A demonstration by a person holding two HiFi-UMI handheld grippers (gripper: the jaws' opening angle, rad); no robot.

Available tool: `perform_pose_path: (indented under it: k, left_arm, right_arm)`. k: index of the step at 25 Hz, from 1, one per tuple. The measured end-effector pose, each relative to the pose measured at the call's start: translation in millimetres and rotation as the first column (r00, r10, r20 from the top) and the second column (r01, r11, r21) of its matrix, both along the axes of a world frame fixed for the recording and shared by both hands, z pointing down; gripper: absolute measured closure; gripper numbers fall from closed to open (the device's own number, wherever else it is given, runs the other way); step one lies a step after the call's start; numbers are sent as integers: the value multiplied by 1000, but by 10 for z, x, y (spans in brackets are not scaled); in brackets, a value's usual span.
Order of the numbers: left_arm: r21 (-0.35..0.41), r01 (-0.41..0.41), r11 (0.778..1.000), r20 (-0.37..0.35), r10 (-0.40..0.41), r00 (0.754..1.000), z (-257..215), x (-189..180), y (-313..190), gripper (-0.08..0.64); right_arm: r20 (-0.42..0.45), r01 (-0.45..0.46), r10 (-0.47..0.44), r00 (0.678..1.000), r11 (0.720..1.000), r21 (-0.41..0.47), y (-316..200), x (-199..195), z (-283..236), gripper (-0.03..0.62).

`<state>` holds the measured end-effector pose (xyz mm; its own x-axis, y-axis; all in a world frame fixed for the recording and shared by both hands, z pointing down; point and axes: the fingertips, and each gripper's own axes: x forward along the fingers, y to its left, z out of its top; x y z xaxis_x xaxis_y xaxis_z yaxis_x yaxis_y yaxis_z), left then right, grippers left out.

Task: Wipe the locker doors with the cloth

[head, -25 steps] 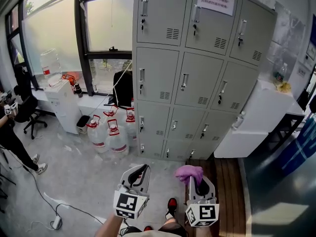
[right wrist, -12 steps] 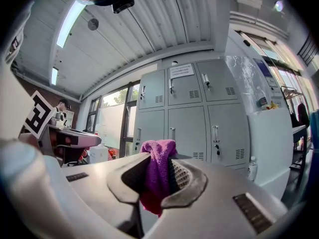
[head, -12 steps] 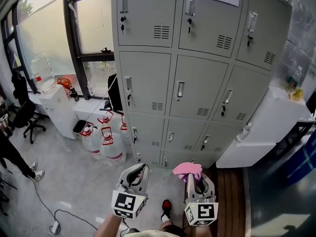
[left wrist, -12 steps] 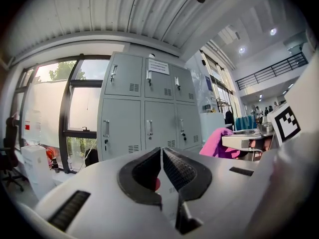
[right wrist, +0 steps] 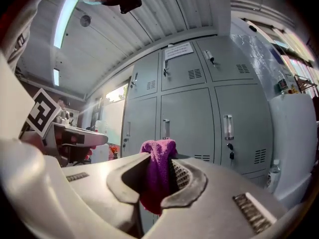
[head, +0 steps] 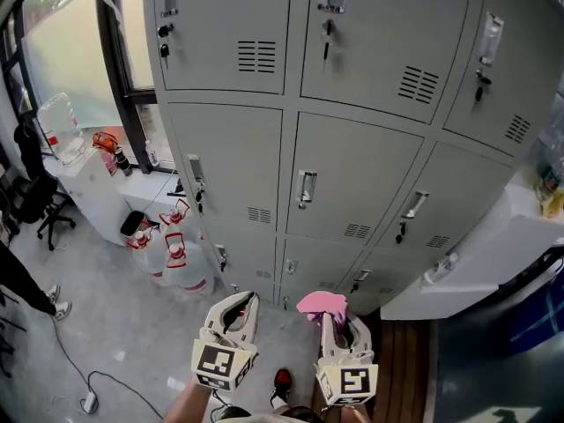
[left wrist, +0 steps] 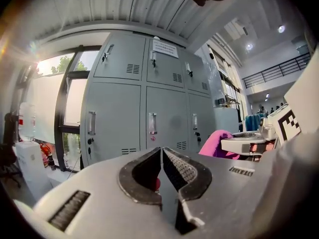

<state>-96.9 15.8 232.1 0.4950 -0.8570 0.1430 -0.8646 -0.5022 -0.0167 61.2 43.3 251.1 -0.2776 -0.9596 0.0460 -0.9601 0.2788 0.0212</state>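
A bank of grey locker doors [head: 352, 174] with upright handles fills the head view ahead of both grippers. My right gripper [head: 334, 323] is shut on a pink-purple cloth [head: 318, 304], which bunches out above its jaws. In the right gripper view the cloth [right wrist: 157, 171] hangs pinched between the jaws of the right gripper [right wrist: 160, 159], with the lockers [right wrist: 199, 113] beyond and apart from it. My left gripper [head: 238, 309] is beside it at the left, shut and holding nothing. In the left gripper view its tips [left wrist: 161, 151] meet, and the cloth [left wrist: 217, 143] shows at right.
Several large water bottles [head: 167, 258] stand on the floor at the lockers' left foot. A white cabinet [head: 493, 254] abuts the lockers at right. A white unit [head: 88, 188] and an office chair [head: 35, 208] stand under the window. A cable [head: 88, 386] lies on the floor.
The lockers have grown much larger in the head view, so I have come closer to them. Both grippers keep their hold and stay low in front.
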Motion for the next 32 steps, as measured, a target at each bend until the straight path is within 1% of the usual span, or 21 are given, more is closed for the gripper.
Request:
perform_pose_path:
  k: [5, 11, 17, 24, 28, 32]
  left_arm:
    - [-24, 32, 999, 14, -31, 999, 127, 134, -426, 526]
    - [-28, 69, 997, 22, -68, 997, 168, 214, -788, 526]
    - [-25, 87, 996, 30, -86, 996, 162, 257, -984, 526]
    - [-28, 108, 994, 32, -107, 994, 187, 181, -1122, 526]
    - [-45, 110, 993, 39, -109, 993, 282, 121, -1234, 526]
    - [-61, 102, 993, 42, -99, 994, 472, 107, -1323, 526]
  right_arm:
    - [-1, 47, -47, 999, 999, -26, -453, 108, 127, 534]
    - [33, 88, -87, 996, 996, -27, -849, 182, 138, 534]
    - [35, 110, -109, 993, 994, -22, -1101, 215, 146, 534]
    - [22, 143, -143, 990, 989, -34, -1269, 106, 199, 532]
    - [15, 158, -158, 987, 987, -38, -1381, 27, 277, 532]
    - [6, 164, -164, 986, 984, -68, -1492, -27, 473, 532]
